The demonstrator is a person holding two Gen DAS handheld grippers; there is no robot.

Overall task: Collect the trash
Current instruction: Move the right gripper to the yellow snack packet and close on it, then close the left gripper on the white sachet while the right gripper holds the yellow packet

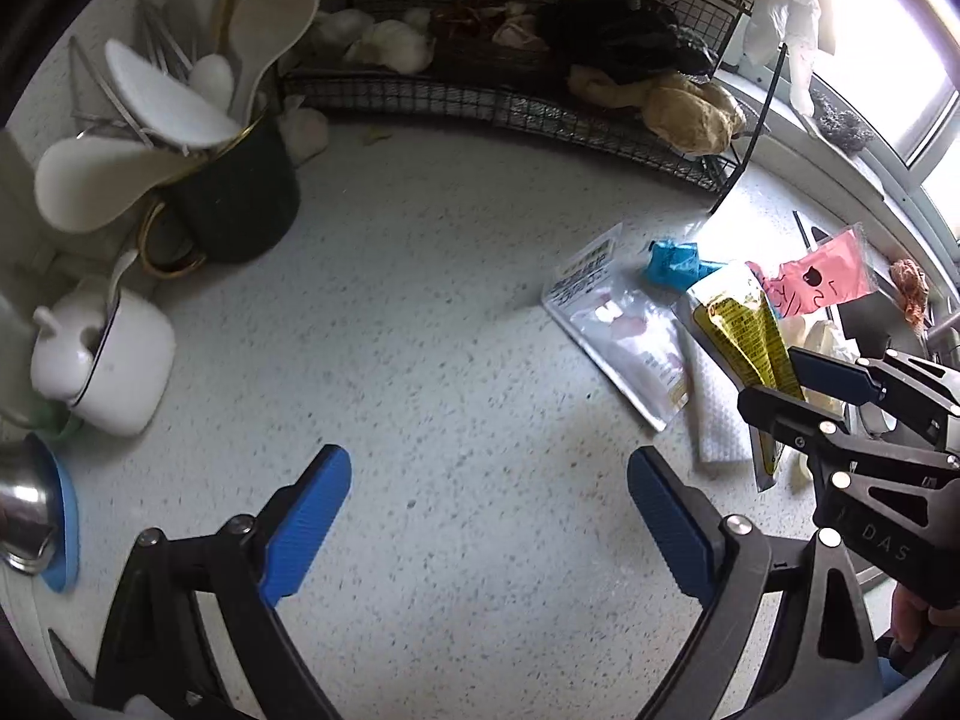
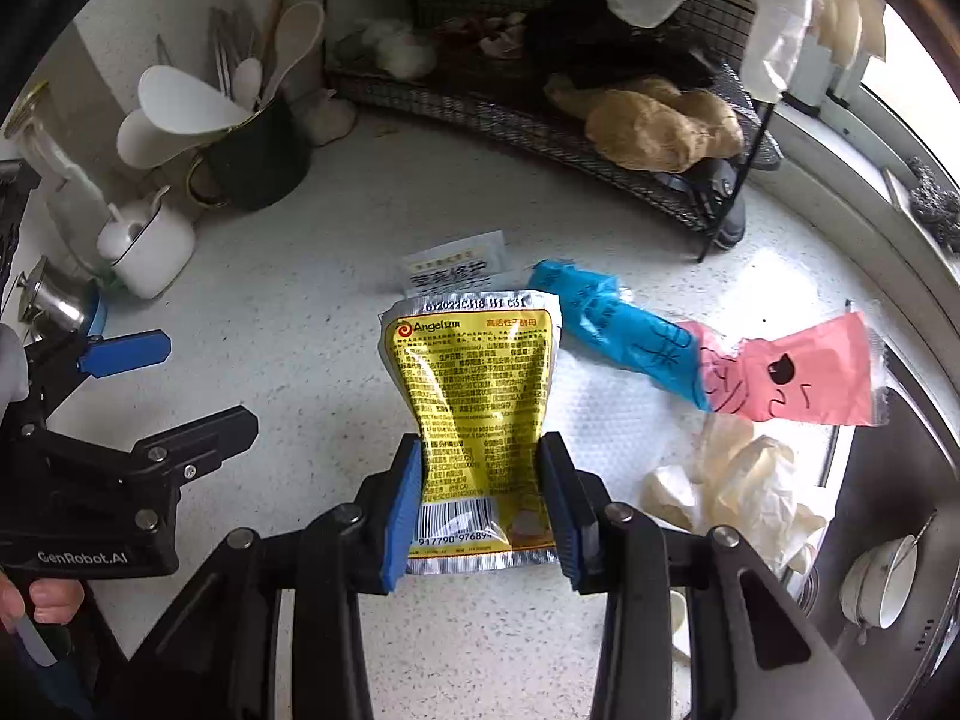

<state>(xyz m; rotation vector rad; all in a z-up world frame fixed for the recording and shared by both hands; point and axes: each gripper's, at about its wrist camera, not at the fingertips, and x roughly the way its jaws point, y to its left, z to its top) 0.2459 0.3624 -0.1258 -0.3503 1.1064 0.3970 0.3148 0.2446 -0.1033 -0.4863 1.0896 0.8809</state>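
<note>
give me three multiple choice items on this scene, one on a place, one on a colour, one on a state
1. Where do the white spoons stand?
A. in the dark green mug
B. in the wire rack
C. on the paper towel

2. What colour is the wrapper between the yellow packet and the pink bag?
A. red
B. blue
C. black

3. What state is the left gripper in?
A. shut on the pink bag
B. shut on a spoon
C. open

Answers: 1 A, the white spoons stick out of the dark green mug. 2 B, the blue wrapper lies between the yellow packet and the pink bag. 3 C, the left gripper holds nothing.
</note>
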